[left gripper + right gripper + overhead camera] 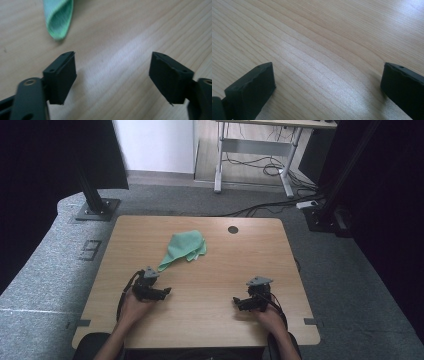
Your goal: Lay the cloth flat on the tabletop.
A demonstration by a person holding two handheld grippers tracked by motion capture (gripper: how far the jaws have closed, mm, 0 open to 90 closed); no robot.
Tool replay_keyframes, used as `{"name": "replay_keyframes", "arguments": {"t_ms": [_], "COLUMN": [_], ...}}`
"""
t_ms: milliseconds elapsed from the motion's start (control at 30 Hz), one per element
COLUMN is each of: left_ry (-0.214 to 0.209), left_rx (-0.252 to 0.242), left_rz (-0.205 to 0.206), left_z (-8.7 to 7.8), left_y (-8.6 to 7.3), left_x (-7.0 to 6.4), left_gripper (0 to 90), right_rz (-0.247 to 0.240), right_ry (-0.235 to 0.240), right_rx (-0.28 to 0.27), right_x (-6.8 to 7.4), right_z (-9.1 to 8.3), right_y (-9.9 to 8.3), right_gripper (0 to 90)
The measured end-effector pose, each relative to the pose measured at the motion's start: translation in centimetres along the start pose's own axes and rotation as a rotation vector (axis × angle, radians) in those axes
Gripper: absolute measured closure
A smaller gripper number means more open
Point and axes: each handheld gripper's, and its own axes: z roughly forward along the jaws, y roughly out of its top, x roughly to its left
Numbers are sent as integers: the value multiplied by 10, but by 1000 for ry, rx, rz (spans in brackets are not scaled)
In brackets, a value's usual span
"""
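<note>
So the green cloth (184,248) is lying crumpled on the wooden table (235,265), a bit left of the middle and toward the far side, with one long corner trailing down toward the person's left hand. The left gripper (162,292) sits low over the table just beside that trailing corner, not touching it. In the left gripper view the folded tip of the cloth (59,20) is up in the top left, off to the side of the jaws, and the left gripper (112,72) has its jaws spread wide with only bare wood between them. The right gripper (239,302) is on the other side, well apart from the cloth, near the front edge. Its own view shows the right gripper (328,82) wide open too, nothing in it, only wood grain underneath. Small dark round hole (233,229) in the tabletop near the far edge.
</note>
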Motion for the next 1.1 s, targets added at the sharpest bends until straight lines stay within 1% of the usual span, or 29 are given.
{"name": "replay_keyframes", "arguments": {"t_ms": [33,67,133,200,233,267,300,333,367,433,467,500,533,600,667,700,767,867,1033,1100], "left_ry": [0,-10,-4,-11,-11,-13,-18,-18,-27,-34,-34,-36,-35,-41,-42,-37,-31,-22,-34,-34], "left_rx": [0,-12,-19,-25,-25,-30,-36,-36,-43,-44,-44,-47,-49,-52,-56,-57,-57,-57,-62,-63], "left_rz": [0,-4,0,5,5,3,2,2,3,11,11,19,24,16,14,15,11,8,-6,-5], "left_z": [0,-1,0,1,1,3,4,4,6,8,8,10,12,15,17,18,19,23,27,28], "left_y": [0,5,11,18,18,24,28,28,34,39,39,42,45,48,51,52,54,60,66,69], "left_x": [0,3,5,8,8,9,10,10,10,10,10,10,10,12,14,15,16,20,25,26], "left_gripper": [247,275,311,342,358,363,371,391,407,425,446,446,467,503,515,531,533,555,609,618], "right_rz": [0,0,0,0,0,0,0,0,0,0,0,0,0,1,0,0,1,1,1,1], "right_ry": [0,0,0,0,0,0,0,0,0,0,0,0,0,0,0,0,0,0,0,0], "right_rx": [0,0,0,0,0,0,0,0,0,0,0,0,0,0,0,0,0,0,0,0], "right_x": [0,0,0,0,0,0,0,0,0,0,0,0,0,0,0,0,0,0,0,0], "right_z": [0,0,0,0,0,0,0,0,0,0,0,0,0,0,0,0,0,0,0,0], "right_y": [0,0,0,0,0,0,0,0,0,0,0,0,0,0,0,0,0,0,0,0], "right_gripper": [0,0,0,0,0,0,0,0,0,0,0,0,0,0,0,0,0,0,0,0]}}
